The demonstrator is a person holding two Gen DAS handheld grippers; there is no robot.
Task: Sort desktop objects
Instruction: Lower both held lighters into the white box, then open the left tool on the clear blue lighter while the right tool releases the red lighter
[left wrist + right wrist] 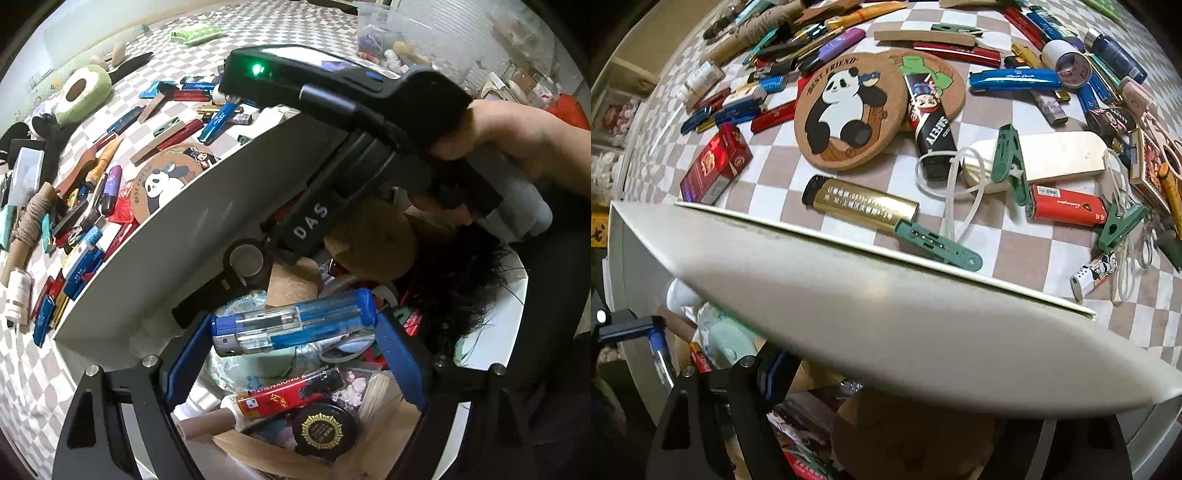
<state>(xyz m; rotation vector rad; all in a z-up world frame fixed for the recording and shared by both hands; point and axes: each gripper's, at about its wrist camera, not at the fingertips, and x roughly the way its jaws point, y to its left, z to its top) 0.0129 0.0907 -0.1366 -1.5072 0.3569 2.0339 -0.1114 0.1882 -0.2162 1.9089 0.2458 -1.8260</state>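
My left gripper (291, 328) is shut on a clear blue lighter (295, 323) and holds it crosswise over the open white box (207, 218), which is full of small items. A red lighter (291, 395) and a black round tin (325, 428) lie below it in the box. My right gripper reaches into the same box; in the left wrist view its black body (332, 107) fills the middle. In the right wrist view only its left finger (775, 373) shows over the box; the white box wall (886, 306) hides the rest.
The checked tablecloth (768, 195) outside the box is strewn with lighters, clips and a red packet (714, 164). A panda coaster (849, 107), a gold lighter (860, 206) and a white wooden block (1056, 155) lie near the box wall. An avocado plush (83, 92) sits far left.
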